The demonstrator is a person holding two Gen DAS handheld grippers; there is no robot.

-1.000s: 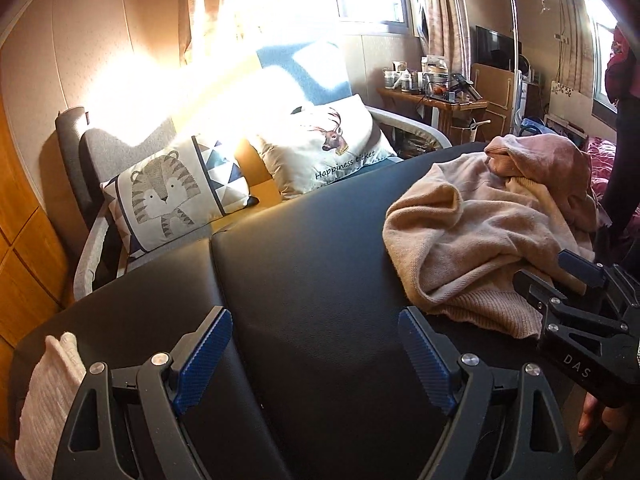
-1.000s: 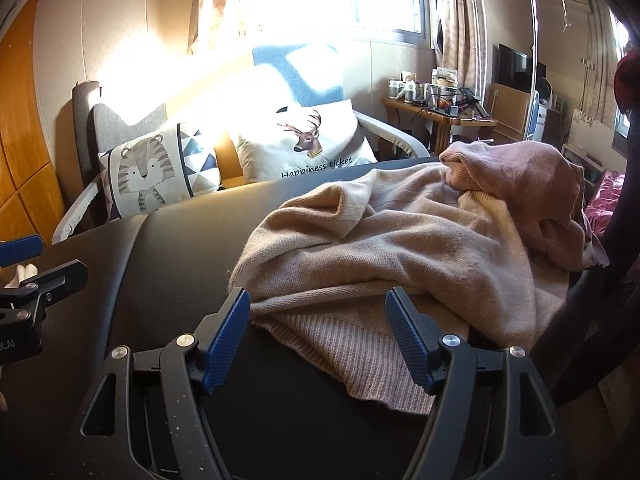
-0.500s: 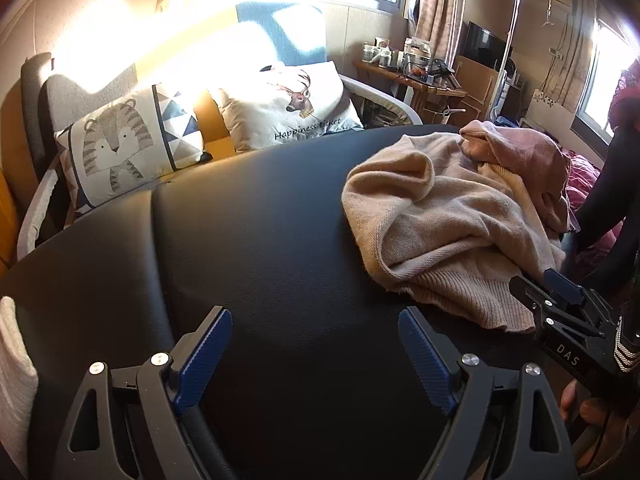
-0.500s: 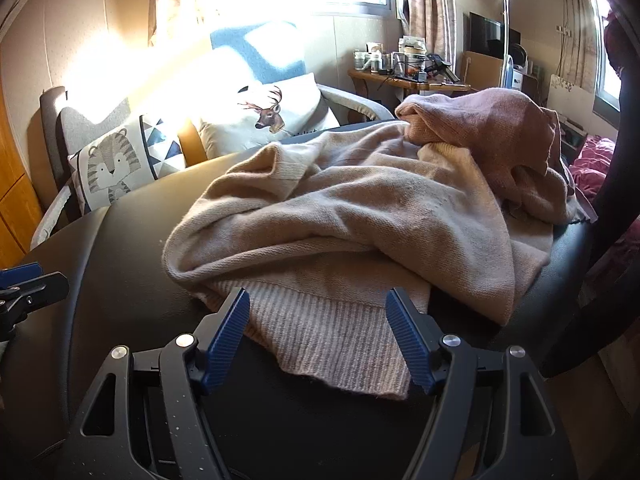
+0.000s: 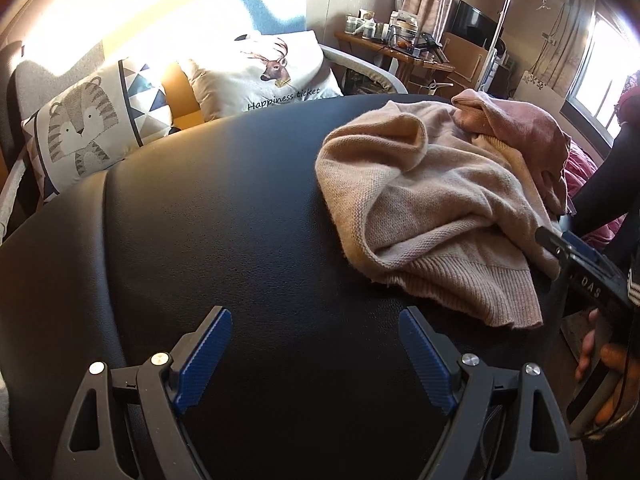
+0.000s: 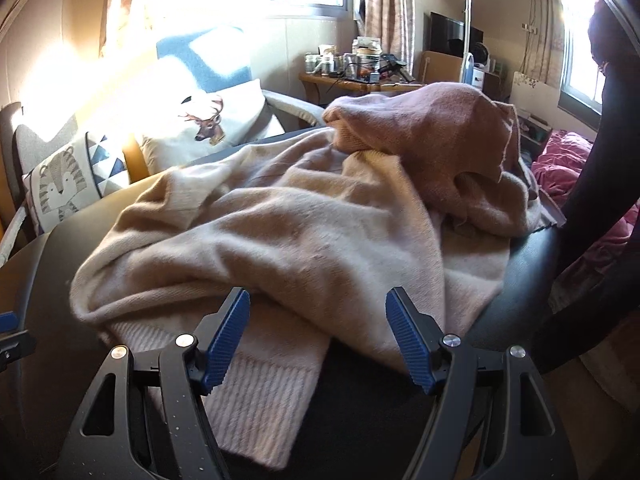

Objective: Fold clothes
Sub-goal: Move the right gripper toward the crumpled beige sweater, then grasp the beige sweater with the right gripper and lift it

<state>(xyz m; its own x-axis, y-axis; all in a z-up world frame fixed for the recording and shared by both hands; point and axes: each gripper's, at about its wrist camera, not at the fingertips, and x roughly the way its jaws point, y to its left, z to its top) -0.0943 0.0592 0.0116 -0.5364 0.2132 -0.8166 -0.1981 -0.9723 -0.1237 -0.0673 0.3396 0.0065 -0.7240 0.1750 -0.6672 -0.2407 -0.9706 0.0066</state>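
Both grippers have dropped lower and closer to the black padded table point(image 5: 248, 216) than a second ago: in the right wrist view the beige knit sweater point(image 6: 280, 240) now fills far more of the frame, and in the left wrist view the folded pale cloth seen at the table's left edge a second ago has all but slipped out of frame. The left gripper point(image 5: 316, 354) hovers over bare black padding, jaws spread wide with nothing between them. The right gripper point(image 6: 318, 334) hangs over the sweater's ribbed hem point(image 6: 260, 396), jaws also wide apart, the blue pads point(image 6: 224, 340) not pressing the fabric; whether they brush it cannot be told. The sweater lies crumpled on the right half of the table, one dusty-pink garment point(image 6: 432, 136) heaped on its far end. In the left wrist view a bare hand point(image 5: 608, 380) grips the right tool's handle at the right edge, and a dark sleeve point(image 5: 604, 184) crosses behind the pile. Beyond the table stand two cushions, a tiger-print cushion point(image 5: 84, 124) and a stag-print cushion point(image 5: 268, 76), propped on armchairs in strong sunlight, with a cluttered wooden side table point(image 6: 360, 80) further back. Two garments in the pile, two grippers, two cushions
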